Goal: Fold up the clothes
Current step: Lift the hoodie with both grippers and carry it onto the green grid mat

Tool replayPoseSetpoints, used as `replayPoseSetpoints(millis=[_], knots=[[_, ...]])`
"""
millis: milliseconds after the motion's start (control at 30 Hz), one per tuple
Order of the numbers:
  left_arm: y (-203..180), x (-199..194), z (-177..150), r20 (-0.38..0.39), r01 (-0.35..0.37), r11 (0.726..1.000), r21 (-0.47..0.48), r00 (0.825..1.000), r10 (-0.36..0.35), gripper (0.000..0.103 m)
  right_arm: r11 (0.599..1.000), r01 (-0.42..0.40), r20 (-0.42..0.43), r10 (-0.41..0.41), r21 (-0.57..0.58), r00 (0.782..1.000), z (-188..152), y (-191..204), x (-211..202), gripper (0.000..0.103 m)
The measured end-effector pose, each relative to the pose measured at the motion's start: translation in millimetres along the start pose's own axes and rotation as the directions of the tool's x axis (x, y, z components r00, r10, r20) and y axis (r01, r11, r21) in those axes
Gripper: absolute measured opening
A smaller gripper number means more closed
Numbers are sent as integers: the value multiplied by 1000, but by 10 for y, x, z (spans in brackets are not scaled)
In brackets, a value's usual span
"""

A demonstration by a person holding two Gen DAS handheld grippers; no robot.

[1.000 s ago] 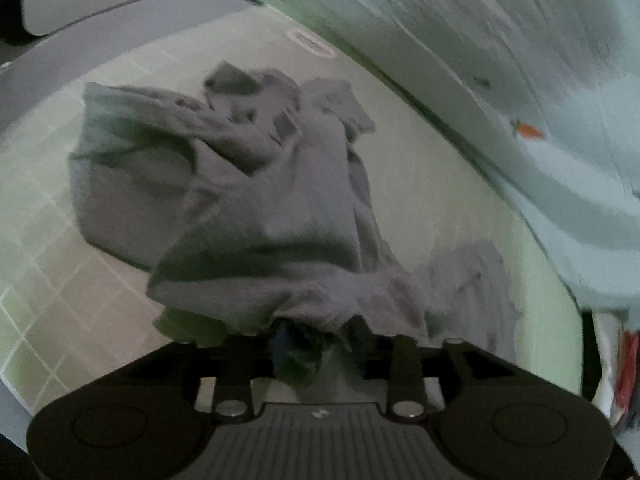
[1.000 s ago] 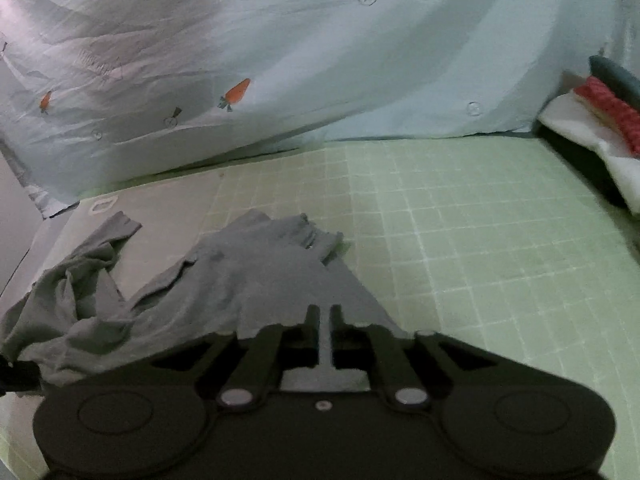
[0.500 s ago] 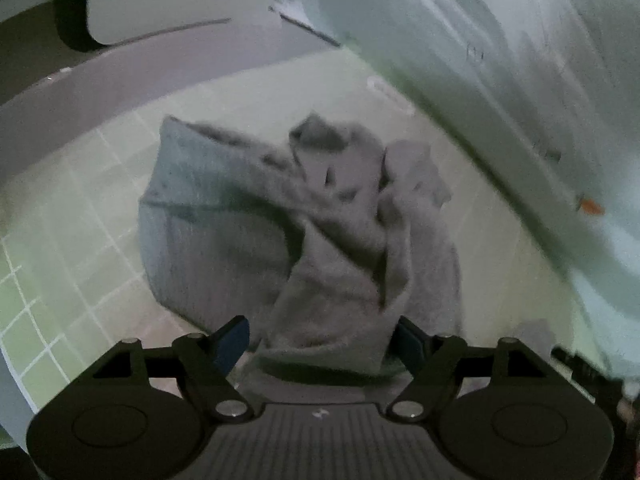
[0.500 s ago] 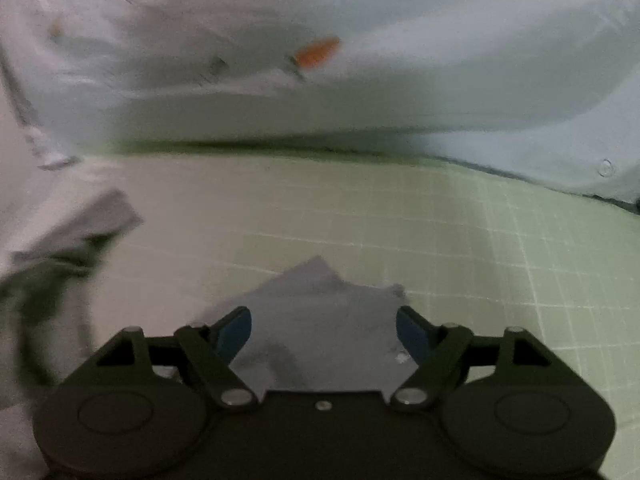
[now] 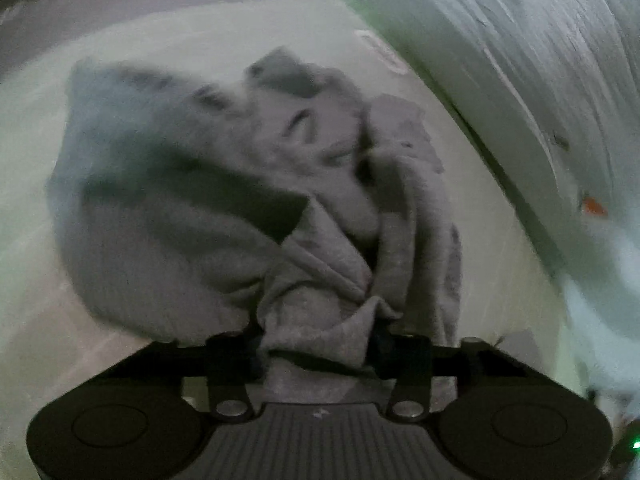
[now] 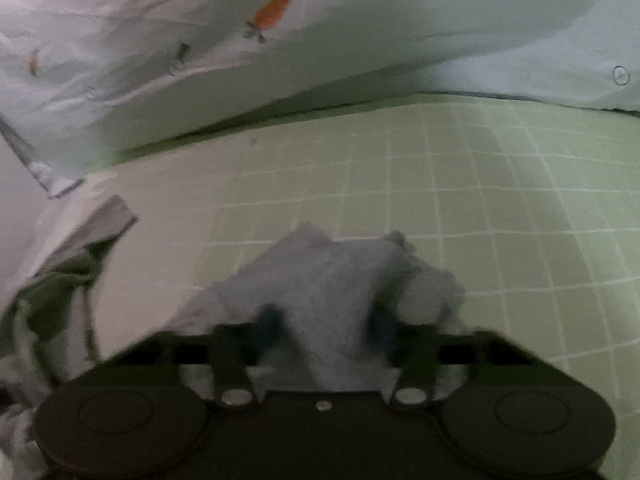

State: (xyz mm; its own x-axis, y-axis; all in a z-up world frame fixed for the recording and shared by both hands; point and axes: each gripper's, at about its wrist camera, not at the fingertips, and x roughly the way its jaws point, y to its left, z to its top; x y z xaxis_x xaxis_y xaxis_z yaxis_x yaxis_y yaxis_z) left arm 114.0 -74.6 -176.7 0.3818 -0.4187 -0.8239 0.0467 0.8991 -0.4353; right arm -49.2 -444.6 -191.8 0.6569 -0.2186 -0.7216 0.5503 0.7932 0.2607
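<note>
Cloth fills the gap of the left hand-held gripper (image 5: 316, 344), whose jaws stand partly apart around a bunched fold; I cannot tell if they pinch it. In the right hand-held gripper (image 6: 324, 332) it is the same: grey cloth lies between the jaws and blur hides the contact. To do this step well, I judge each side should take one edge only, not a bundle, then pull evenly. The grey garment (image 5: 208, 200) is crumpled with deep wrinkles and lies on the green grid mat (image 6: 500, 220), near its far edge beside the pale carrot-print sheet (image 6: 360, 40).
</note>
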Motion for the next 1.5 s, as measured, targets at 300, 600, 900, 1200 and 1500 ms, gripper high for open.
replayPoseSetpoints(millis=[300, 600, 900, 1200, 1500], knots=[[-1110, 432, 59, -28, 57, 949, 311, 998, -51, 36, 979, 195, 51, -199, 63, 979, -370, -712, -500, 12], [-2223, 776, -616, -180, 247, 778, 577, 968, -174, 32, 798, 534, -32, -548, 278, 836, -903, -1452, -1291, 12], [-1274, 357, -436, -75, 113, 868, 483, 993, -88, 27, 815, 485, -75, -488, 316, 870, -1103, -1307, -1508, 14], [-759, -43, -352, 73, -60, 895, 442, 997, 30, 37, 917, 323, -33, -325, 236, 945, -1164, -763, -1449, 38], [-1127, -331, -350, 185, -101, 807, 581, 983, -10, 50, 898, 380, 129, -413, 220, 901, -908, -735, -1530, 86]])
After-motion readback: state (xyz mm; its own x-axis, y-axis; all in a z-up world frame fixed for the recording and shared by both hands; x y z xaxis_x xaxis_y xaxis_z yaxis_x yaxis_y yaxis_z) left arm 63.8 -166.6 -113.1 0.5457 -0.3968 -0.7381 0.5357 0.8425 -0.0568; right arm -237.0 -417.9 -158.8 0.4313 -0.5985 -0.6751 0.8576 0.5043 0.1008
